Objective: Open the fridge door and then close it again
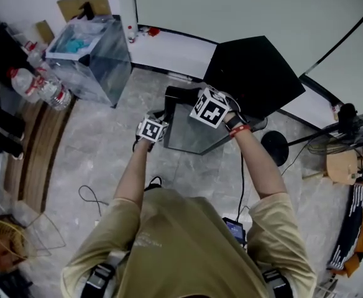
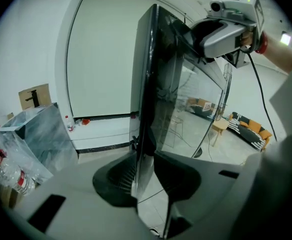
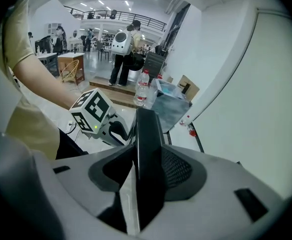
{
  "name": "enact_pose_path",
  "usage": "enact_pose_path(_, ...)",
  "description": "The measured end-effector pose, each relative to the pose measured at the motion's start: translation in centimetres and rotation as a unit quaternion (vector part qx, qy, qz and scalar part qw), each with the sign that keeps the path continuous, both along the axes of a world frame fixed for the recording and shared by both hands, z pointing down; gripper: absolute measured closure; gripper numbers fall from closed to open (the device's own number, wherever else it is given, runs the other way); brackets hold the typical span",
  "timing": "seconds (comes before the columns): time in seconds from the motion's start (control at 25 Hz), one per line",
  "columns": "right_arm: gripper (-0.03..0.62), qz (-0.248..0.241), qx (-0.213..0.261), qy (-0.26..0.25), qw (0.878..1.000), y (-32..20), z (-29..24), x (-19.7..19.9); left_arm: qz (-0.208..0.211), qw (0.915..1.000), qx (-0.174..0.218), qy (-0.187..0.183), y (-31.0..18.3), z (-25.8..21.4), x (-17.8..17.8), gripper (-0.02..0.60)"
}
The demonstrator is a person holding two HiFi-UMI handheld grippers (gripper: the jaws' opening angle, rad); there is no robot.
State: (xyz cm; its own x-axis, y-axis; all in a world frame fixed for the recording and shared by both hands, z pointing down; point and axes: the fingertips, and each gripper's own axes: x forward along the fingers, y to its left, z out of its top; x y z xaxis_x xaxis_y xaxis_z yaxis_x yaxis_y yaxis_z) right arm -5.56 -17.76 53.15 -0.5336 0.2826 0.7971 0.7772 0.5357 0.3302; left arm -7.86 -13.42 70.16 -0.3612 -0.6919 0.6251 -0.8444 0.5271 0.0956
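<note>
The black fridge (image 1: 253,73) stands ahead of me with its glossy door (image 1: 188,134) swung partly open. Both grippers hold the door's free edge. My left gripper (image 1: 152,130) is the lower one in the head view, my right gripper (image 1: 209,108) sits just above and to its right. In the left gripper view the door (image 2: 176,99) rises as a thin dark slab between the pads of the left gripper (image 2: 145,176), and the right gripper (image 2: 226,29) clamps the edge higher up. In the right gripper view the door edge (image 3: 148,134) fills the right gripper (image 3: 146,169), with the left gripper (image 3: 98,116) beyond it.
A clear plastic box (image 1: 94,54) and water bottles (image 1: 41,85) stand at the left by a wooden platform. A round black base (image 1: 275,146), a fan (image 1: 349,132) and a wooden stool (image 1: 343,166) are at the right. A cable (image 1: 91,197) lies on the tiled floor. People (image 3: 121,54) stand far off.
</note>
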Motion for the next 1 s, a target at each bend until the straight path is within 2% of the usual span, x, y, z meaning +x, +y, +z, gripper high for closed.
enact_pose_path(0.36,0.395,-0.042,0.004,-0.006,0.999,1.6,0.0,3.0,-0.044,0.999,-0.006,0.003,2.0,0.2,3.6,0.476)
enact_pose_path(0.56,0.391,-0.067,0.015,-0.008,0.998,2.4,0.0,5.6,-0.067,0.9978,0.005,0.001,2.6,-0.3,6.7,0.476)
enact_pose_path(1.0,0.379,-0.11,0.038,-0.019,0.993,4.5,0.3,11.3,-0.121,0.9926,0.001,-0.002,5.0,0.0,13.4,0.472)
